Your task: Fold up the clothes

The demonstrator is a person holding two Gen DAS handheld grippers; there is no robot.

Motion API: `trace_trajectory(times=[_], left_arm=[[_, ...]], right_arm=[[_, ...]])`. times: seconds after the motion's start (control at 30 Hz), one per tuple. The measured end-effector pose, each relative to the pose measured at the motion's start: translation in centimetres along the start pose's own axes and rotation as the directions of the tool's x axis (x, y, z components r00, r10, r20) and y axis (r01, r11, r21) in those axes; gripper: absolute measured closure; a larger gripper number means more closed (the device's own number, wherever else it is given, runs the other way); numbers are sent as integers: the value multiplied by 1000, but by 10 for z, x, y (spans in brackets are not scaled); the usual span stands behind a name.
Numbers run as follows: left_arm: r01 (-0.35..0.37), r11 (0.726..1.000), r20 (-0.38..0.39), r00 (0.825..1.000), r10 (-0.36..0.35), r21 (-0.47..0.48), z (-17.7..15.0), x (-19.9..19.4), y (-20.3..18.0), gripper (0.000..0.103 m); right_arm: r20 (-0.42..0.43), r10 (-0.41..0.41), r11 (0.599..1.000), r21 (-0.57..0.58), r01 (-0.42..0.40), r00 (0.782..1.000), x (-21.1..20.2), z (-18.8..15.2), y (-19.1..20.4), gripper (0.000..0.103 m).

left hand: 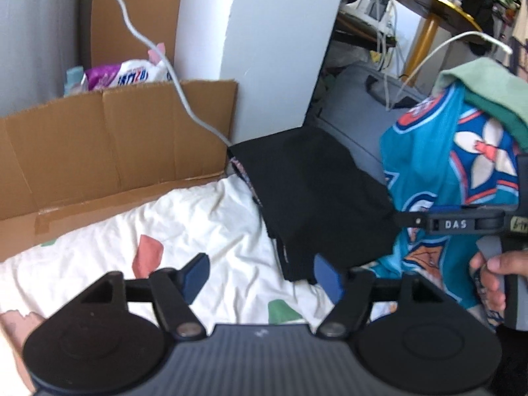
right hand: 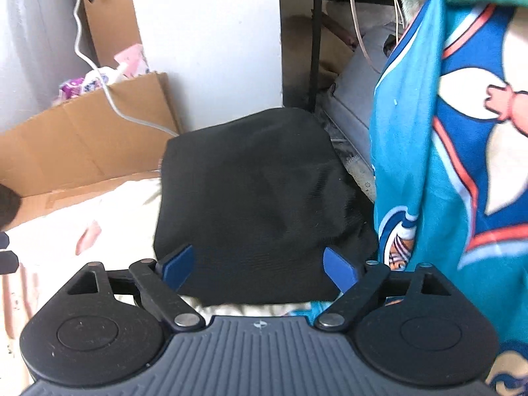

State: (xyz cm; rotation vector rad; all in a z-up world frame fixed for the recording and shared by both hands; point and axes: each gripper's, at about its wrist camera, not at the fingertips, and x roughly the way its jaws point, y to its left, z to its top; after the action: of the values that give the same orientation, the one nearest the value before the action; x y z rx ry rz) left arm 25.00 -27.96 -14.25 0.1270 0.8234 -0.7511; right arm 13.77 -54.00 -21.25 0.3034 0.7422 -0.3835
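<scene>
Folded black knit garment is left stacked at bed edge; left gripper and right gripper are spread wide, nothing held. Slippage off the edge is possible; snagging on hanging teal patterned cloth is possible.

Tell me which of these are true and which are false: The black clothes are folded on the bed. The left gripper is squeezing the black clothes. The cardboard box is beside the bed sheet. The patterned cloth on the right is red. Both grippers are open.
1. The black clothes lie folded on the white bed sheet. True.
2. The left gripper is squeezing the black clothes. False: its jaws are apart with nothing pressed between them.
3. The cardboard box is beside the bed sheet. True.
4. The patterned cloth on the right is red. False: it is mostly teal blue, with white and orange shapes.
5. Both grippers are open. True: the right gripper also stands open, above the black clothes.
</scene>
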Motion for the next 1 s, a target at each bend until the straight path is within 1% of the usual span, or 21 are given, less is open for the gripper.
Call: trace_trajectory(times=[0.1, 0.27, 0.4, 0.5, 0.6, 0.7, 0.77, 0.9, 1.0], left_arm=[[-6, 1000, -12, 1000, 6, -12, -4, -18, 0, 28], [-43, 998, -30, 999, 41, -44, -19, -46, 5, 28], [-81, 997, -28, 996, 80, -17, -37, -71, 7, 28], [-94, 995, -19, 995, 94, -45, -48, -89, 12, 28], [-113, 991, 0, 994, 114, -73, -56, -103, 16, 28], [-123, 988, 10, 992, 125, -93, -62, -114, 18, 28], [-122, 988, 18, 992, 124, -93, -66, -123, 19, 28], [-130, 987, 48, 990, 135, -93, -78, -143, 23, 28], [-144, 983, 53, 987, 151, -116, -89, -153, 28, 28]], right_arm=[[16, 21, 999, 39, -21, 1000, -19, -13, -2, 13], [43, 48, 996, 76, -52, 998, -59, -39, -8, 13], [68, 75, 995, 55, -78, 995, -94, -52, -9, 12], [76, 77, 996, 38, -80, 994, -118, -60, -9, 11], [85, 75, 994, 74, -82, 994, -139, -68, -9, 8], [95, 71, 990, 117, -82, 993, -154, -76, -8, 6], [104, 69, 987, 137, -83, 992, -160, -83, -5, 2], [99, 65, 983, 164, -81, 993, -165, -99, 6, 1], [96, 64, 985, 152, -78, 993, -166, -109, 19, 1]])
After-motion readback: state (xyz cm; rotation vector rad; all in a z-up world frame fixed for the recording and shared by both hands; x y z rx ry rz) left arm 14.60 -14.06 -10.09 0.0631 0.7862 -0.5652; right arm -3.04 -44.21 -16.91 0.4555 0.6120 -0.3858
